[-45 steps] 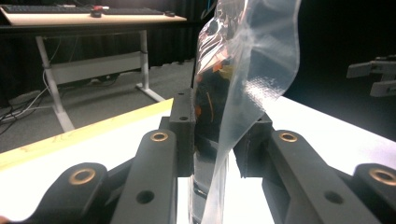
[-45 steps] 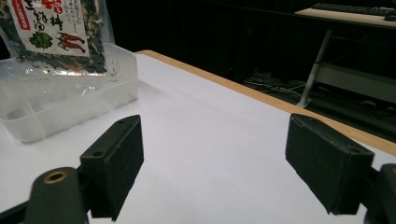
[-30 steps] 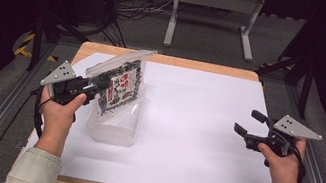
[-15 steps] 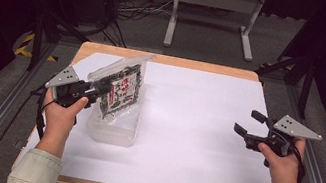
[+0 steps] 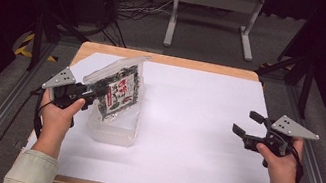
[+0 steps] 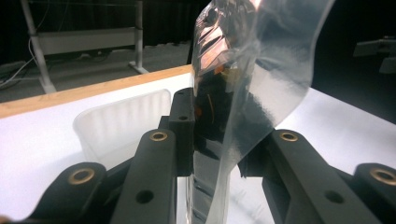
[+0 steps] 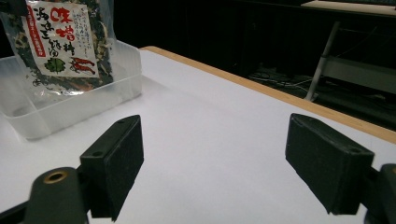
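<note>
My left gripper (image 5: 99,92) is shut on a clear plastic packet (image 5: 119,90) of dried food with a red and white label. It holds the packet tilted over an open clear plastic container (image 5: 114,128) on the table's left side. In the left gripper view both jaws press the packet (image 6: 247,88) edge-on, with the container (image 6: 121,121) behind. My right gripper (image 5: 248,125) hovers at the table's right edge, open, with nothing between its pads (image 7: 116,163). Its view looks across the table to the packet (image 7: 65,42) and the container (image 7: 74,109).
A white sheet (image 5: 195,127) covers the wooden table, whose edge (image 5: 166,60) shows at the back. A metal stand (image 5: 213,9) and cables lie on the floor beyond. Dark rails run along both sides of the table.
The packet in my left gripper has dipped slightly toward the container. The right gripper has not moved.
</note>
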Demonstrator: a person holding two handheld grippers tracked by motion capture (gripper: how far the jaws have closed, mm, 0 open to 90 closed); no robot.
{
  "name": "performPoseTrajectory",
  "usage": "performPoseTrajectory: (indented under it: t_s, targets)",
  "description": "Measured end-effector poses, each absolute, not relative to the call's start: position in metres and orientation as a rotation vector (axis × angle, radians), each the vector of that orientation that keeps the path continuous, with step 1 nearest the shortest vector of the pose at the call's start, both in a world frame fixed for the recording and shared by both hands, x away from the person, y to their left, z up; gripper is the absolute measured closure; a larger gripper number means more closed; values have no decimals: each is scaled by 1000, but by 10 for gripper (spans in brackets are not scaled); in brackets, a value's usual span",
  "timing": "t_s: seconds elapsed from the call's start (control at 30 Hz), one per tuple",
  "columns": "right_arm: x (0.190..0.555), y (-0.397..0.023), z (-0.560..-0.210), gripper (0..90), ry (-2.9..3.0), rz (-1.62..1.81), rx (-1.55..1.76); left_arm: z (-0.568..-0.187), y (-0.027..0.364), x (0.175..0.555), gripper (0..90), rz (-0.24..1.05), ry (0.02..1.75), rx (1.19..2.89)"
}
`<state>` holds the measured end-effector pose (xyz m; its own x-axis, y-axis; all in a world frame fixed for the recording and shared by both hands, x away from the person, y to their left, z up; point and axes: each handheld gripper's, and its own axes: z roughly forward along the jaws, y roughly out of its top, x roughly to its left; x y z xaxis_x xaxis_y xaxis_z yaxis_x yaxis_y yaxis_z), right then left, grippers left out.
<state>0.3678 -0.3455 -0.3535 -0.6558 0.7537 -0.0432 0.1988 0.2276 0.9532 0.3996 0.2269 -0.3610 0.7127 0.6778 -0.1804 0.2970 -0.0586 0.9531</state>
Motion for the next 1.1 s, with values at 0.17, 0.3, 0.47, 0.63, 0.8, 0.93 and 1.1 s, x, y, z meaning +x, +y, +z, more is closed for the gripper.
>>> performPoseTrajectory:
  t_s: [0.17,0.3,0.47,0.63,0.8,0.93,1.1]
  targets:
    - [368,-345,-354,203,2001,1439,876,-360,226,402,721,361,812,1644]
    - [368,-346,-354,202,2001,1440,875,-358,226,404,714,344,829,1623]
    - [368,-346,-354,198,1998,1441,872,-355,227,400,426,317,845,1566]
    - [365,-349,-355,195,1999,1436,876,-349,229,391,105,390,851,1571]
    - [361,-352,-355,186,1995,1421,873,-343,233,371,74,460,826,1666]
    - [357,-357,-357,180,1996,1416,867,-344,242,355,72,487,812,1716]
    - [353,-362,-364,173,2001,1414,879,-354,257,339,69,510,830,1754]
